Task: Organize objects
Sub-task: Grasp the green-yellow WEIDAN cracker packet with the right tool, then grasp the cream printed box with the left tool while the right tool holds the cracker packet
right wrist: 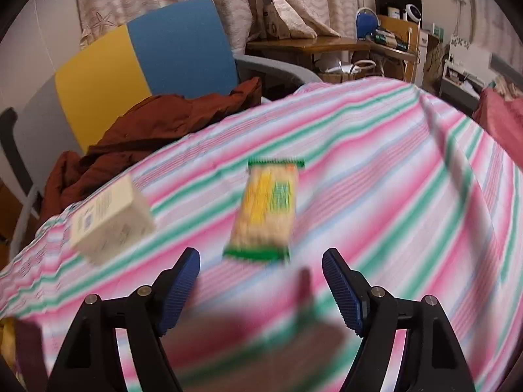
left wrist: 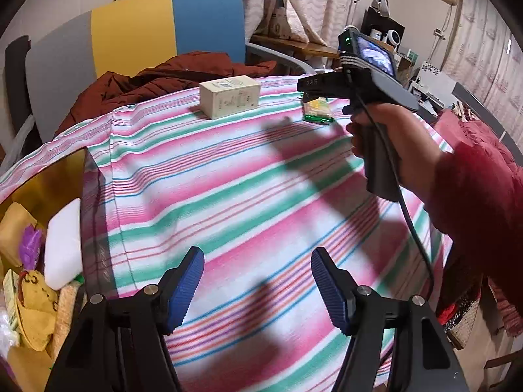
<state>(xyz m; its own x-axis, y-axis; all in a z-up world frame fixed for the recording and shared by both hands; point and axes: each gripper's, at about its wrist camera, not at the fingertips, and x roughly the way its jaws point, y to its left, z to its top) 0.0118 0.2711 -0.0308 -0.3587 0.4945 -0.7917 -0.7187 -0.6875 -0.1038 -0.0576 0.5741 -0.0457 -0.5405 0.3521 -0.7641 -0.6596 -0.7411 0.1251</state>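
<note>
A cream carton box point(left wrist: 229, 96) stands on the striped cloth at the far side; it also shows in the right wrist view point(right wrist: 109, 215). A green and yellow snack packet point(left wrist: 317, 109) lies to its right and shows blurred in the right wrist view point(right wrist: 266, 209). My left gripper point(left wrist: 256, 282) is open and empty above the cloth. My right gripper point(right wrist: 261, 289) is open and empty, just short of the packet. In the left wrist view the right tool point(left wrist: 362, 88) hangs over the packet.
A gold-lined box point(left wrist: 49, 228) at the left edge holds a white bar, yellow pouches and a purple item. A chair point(left wrist: 147, 29) with a brown jacket point(left wrist: 153, 78) stands behind the table. Shelves and a desk are at the back right.
</note>
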